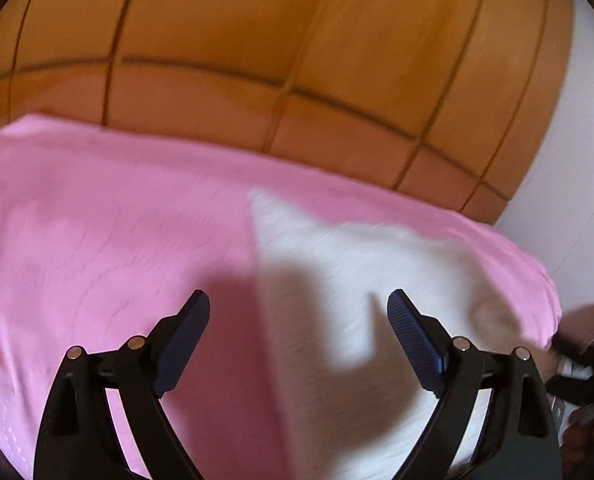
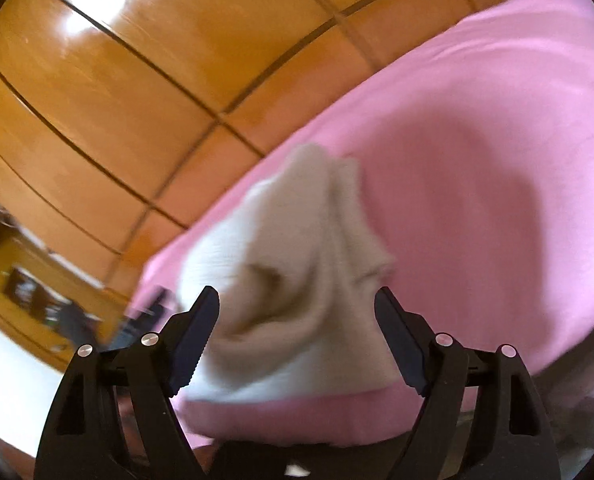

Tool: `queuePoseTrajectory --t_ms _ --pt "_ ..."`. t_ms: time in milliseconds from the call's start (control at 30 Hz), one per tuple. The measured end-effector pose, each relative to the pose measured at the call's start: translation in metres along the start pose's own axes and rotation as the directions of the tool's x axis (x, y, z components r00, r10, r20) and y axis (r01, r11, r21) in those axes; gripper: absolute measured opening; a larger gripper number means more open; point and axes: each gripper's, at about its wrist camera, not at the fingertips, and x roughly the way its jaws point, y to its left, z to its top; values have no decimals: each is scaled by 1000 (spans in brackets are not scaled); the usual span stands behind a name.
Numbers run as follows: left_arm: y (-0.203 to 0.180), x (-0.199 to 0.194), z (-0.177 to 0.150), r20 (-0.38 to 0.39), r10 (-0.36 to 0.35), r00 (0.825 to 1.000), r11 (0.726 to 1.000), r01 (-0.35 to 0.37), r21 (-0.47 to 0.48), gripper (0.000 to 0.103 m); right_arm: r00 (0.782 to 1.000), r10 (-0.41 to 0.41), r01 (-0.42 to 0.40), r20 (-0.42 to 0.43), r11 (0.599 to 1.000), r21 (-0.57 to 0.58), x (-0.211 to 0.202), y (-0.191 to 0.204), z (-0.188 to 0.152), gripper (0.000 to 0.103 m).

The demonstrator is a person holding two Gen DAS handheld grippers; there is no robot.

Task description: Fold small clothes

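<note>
A small white garment (image 1: 361,280) lies on a pink sheet (image 1: 97,220) over a bed. My left gripper (image 1: 299,304) is open and hovers above the garment's left edge, holding nothing. In the right wrist view the same white garment (image 2: 297,264) lies rumpled, with a fold raised in its middle, near the sheet's (image 2: 497,160) edge. My right gripper (image 2: 297,300) is open, with its jaws spread on either side of the garment's near part, not gripping it. Both views are blurred.
A wooden panelled wall (image 1: 257,40) stands behind the bed; it also shows in the right wrist view (image 2: 117,80). A white wall (image 1: 577,160) is at the right. Dark objects (image 1: 585,360) lie past the bed's right edge. Shelves with clutter (image 2: 37,292) are at lower left.
</note>
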Motion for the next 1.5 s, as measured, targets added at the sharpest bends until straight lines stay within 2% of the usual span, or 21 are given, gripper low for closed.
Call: queuePoseTrajectory --t_ms 100,133,200,233,267,367,433,533,600,633,667,800,900,1000,1033,1067,1167,1267,1367,1467,1500 --pt "8 13 -12 -59 -51 997 999 51 -4 92 997 56 -50 -61 995 92 26 -3 6 79" --pt "9 14 -14 -72 -68 995 998 68 4 93 994 71 -60 -80 991 123 33 -4 5 75" --pt "1 25 -20 -144 -90 985 993 99 58 93 988 93 -71 -125 983 168 50 -4 4 59" --pt "-7 26 -23 -152 -90 984 991 104 82 93 986 77 -52 -149 985 165 57 -3 4 35" --pt "-13 25 -25 -158 -98 983 987 116 111 93 987 54 -33 -154 991 132 58 2 5 19" --pt "-32 27 -27 -172 -97 980 974 128 184 93 998 5 -4 -68 1000 12 36 16 10 15" --pt "-40 24 -35 -164 -68 984 963 108 246 93 996 -69 66 -51 997 -44 29 14 11 15" --pt "-40 21 -41 -175 -68 982 956 115 271 93 977 -189 186 -102 982 -32 38 -14 3 15" --pt "-36 26 -46 -211 -96 973 958 148 245 93 977 -178 179 -118 984 -6 39 -24 -8 19" --pt "-32 25 -48 -217 -104 971 960 155 235 93 977 -187 186 -103 982 -16 37 -24 -8 26" --pt "-34 35 -46 -215 -105 971 960 156 233 93 974 -219 215 -61 974 -68 30 -14 -5 31" --pt "-29 34 -45 -211 -102 972 960 152 234 93 955 -248 287 165 914 -285 8 47 14 31" --pt "-31 35 -45 -209 -97 973 960 147 237 93 948 -263 315 182 864 -393 26 76 22 31" --pt "-42 44 -42 -213 -97 972 959 148 240 93 943 -295 332 153 843 -423 61 80 22 31" --pt "-44 44 -43 -216 -95 972 959 148 243 93 924 -353 381 147 815 -437 75 74 22 28" --pt "-44 40 -44 -221 -95 971 958 149 246 93 892 -434 442 129 774 -454 89 57 16 26" --pt "-47 22 -35 -197 -108 974 951 159 266 93 911 -383 410 151 808 -422 84 24 8 26" --pt "-54 7 -11 -122 -87 989 947 120 297 93 913 -378 406 152 817 -409 79 24 9 27" --pt "-62 10 24 -85 -76 993 956 97 278 93 914 -371 406 164 826 -392 84 24 9 27" --pt "-72 42 50 -98 31 995 953 1 304 87 919 -360 395 161 836 -381 80 21 8 27" --pt "-72 64 54 -135 98 986 947 -50 317 87 921 -356 390 159 841 -375 80 20 9 27"
